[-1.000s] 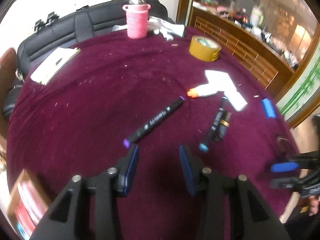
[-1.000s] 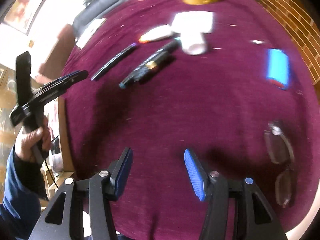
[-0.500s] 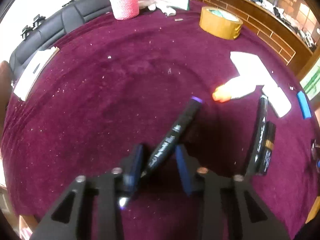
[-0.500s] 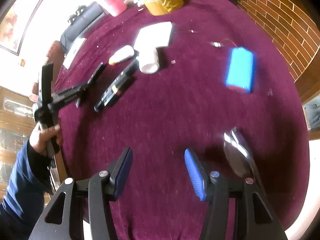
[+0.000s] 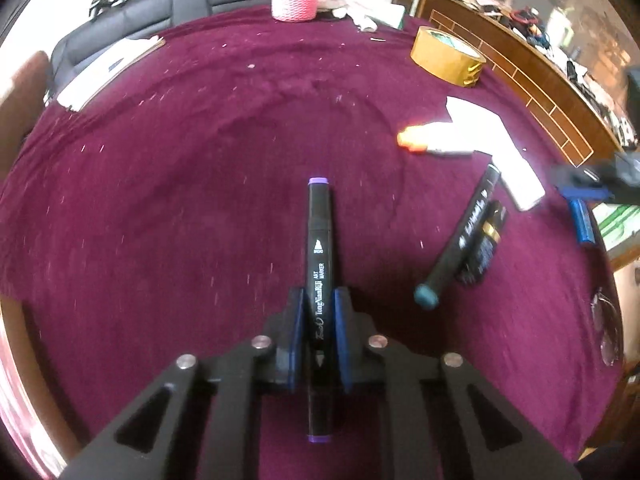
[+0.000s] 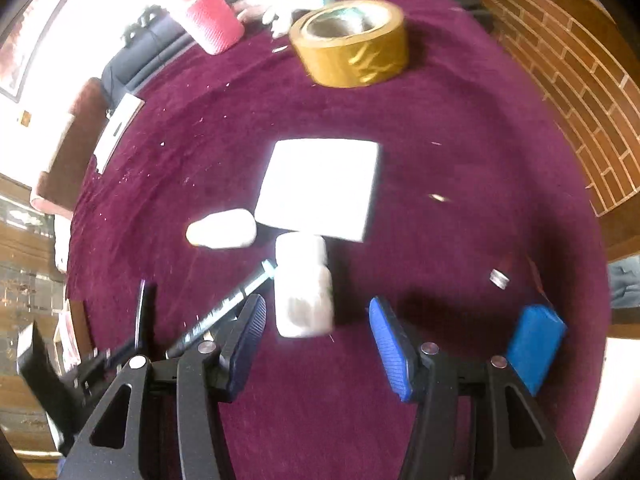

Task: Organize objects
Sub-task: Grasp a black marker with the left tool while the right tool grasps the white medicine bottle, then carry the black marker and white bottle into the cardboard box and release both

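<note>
My left gripper (image 5: 319, 322) was clamped on the purple-capped marker (image 5: 319, 264) above the maroon cloth (image 5: 180, 200). My right gripper (image 6: 318, 336) stood released, nothing pressed, near a white bottle (image 6: 302, 284).

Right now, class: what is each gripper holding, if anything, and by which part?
The left gripper clamps the purple-capped marker around its lower barrel. The right gripper is open, holding nothing.

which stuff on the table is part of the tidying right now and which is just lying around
In hand now:
- purple-capped marker, clamped in the left tongs
- white bottle, just ahead of the open right tongs

Lying about:
- tape roll
- pink cup
- white pad
- blue pack
</note>
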Available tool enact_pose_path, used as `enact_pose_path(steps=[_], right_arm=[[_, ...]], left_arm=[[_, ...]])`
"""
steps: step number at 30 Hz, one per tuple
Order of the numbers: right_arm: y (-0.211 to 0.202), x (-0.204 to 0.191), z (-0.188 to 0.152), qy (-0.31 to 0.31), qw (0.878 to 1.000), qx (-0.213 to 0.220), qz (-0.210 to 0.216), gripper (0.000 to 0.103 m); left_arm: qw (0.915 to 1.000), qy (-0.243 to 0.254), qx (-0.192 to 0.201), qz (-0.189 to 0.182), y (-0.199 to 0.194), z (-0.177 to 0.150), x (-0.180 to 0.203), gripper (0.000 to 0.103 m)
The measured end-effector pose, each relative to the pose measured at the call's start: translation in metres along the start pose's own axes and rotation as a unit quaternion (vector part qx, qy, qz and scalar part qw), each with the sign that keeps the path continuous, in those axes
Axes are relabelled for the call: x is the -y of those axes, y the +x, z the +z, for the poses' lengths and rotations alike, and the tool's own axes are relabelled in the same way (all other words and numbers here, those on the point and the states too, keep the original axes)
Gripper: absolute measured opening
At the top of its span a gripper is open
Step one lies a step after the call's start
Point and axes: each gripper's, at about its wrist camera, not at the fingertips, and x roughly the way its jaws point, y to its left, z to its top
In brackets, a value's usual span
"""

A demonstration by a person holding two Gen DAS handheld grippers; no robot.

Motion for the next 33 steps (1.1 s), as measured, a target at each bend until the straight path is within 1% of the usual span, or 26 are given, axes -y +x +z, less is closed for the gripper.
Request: enact_pose_path(steps=[2, 4, 5, 6, 10, 14, 16, 21, 25, 28, 33], right_arm=[[0.01, -0.003, 0.004, -0.006, 1.0, -0.004, -0.012, 0.058], [0.023, -0.006, 0.005, -0.011, 1.0, -0.021, -0.013, 0.048], [0.026, -0.006, 0.004, -0.011, 1.0, -0.027, -0.013, 0.044], [0.025, -0.008, 0.003, -0.018, 1.0, -0.018, -0.019, 0.037], [0.02, -0.01, -0.009, -0.024, 1.0, -0.015, -0.013, 0.037], [0.003, -0.012, -0.034, -0.034, 0.999, -0.007, -0.001, 0.037], [-0.004, -0.014, -0.05, -0.038, 0.999, -0.004, 0.005, 0.037], [-0.017, -0.023, -0.073, -0.04, 0.999, -0.002, 0.028, 0.037], [-0.023, -0.043, -0.087, -0.059, 0.997, -0.004, 0.053, 0.037], [-0.027, -0.063, -0.097, -0.078, 0.994, -0.006, 0.07, 0.037], [-0.026, -0.109, -0.106, -0.119, 0.988, -0.013, 0.094, 0.037]], left_arm=[[0.9999, -0.015, 0.0, -0.004, -0.005, -0.009, -0.002, 0.014], [0.9996, -0.027, 0.0, -0.007, -0.009, -0.017, -0.005, 0.014], [0.9994, -0.033, 0.0, -0.008, -0.01, -0.02, -0.006, 0.014], [0.9992, -0.039, 0.001, -0.009, -0.012, -0.022, -0.006, 0.014], [0.9982, -0.057, 0.007, -0.016, -0.015, -0.029, -0.008, 0.014], [0.996, -0.081, 0.013, -0.036, -0.021, -0.034, -0.012, 0.014], [0.9955, -0.083, 0.019, -0.041, -0.026, -0.036, -0.012, 0.014], [0.995, -0.082, 0.025, -0.05, -0.037, -0.041, -0.008, 0.014], [0.9944, -0.084, 0.034, -0.055, -0.049, -0.047, -0.007, 0.014], [0.9934, -0.088, 0.046, -0.058, -0.065, -0.054, -0.007, 0.014], [0.9908, -0.101, 0.069, -0.058, -0.096, -0.065, -0.019, 0.014]])
